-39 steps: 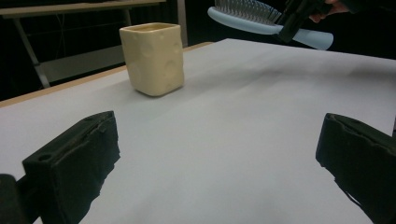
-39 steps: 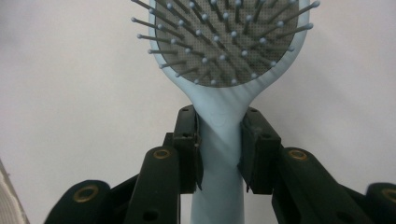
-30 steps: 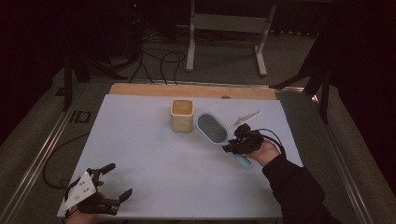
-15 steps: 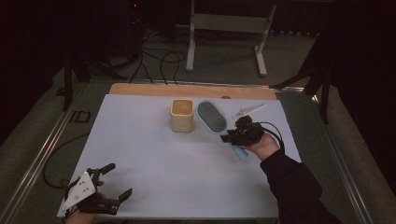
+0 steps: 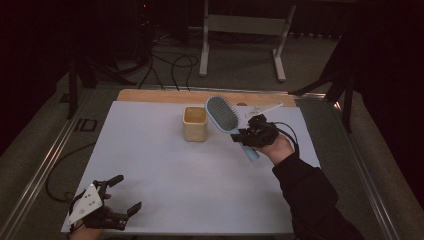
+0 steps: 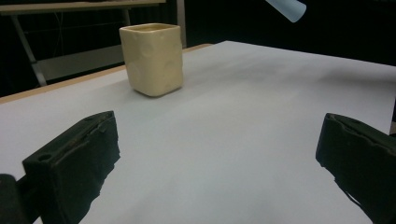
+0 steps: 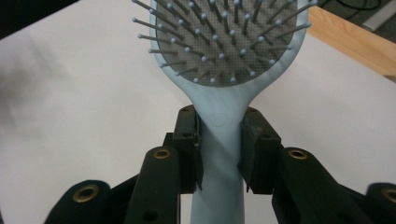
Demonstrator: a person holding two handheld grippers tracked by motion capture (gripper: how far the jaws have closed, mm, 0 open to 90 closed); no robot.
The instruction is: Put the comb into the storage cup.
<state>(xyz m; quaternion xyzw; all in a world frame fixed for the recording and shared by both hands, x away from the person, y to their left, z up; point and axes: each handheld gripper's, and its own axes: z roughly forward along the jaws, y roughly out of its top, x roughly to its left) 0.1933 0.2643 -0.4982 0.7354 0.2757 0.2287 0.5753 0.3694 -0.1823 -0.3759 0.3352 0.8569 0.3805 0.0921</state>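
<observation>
Hairbrush (image 5: 226, 120) sits clamped by its handle in the right fingers (image 7: 219, 154), its head running up-left toward the cup (image 5: 195, 123); left fingers (image 5: 125, 195) gape empty, far off.

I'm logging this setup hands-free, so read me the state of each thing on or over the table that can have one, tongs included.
Light blue plastic hairbrush: lifted off the table, clamped by its handle, bristles showing.
Cream square ceramic cup: upright on the white table, untouched.
Right tongs: shut on the hairbrush handle.
Left tongs: open, nothing between them, at the table's near left corner.
</observation>
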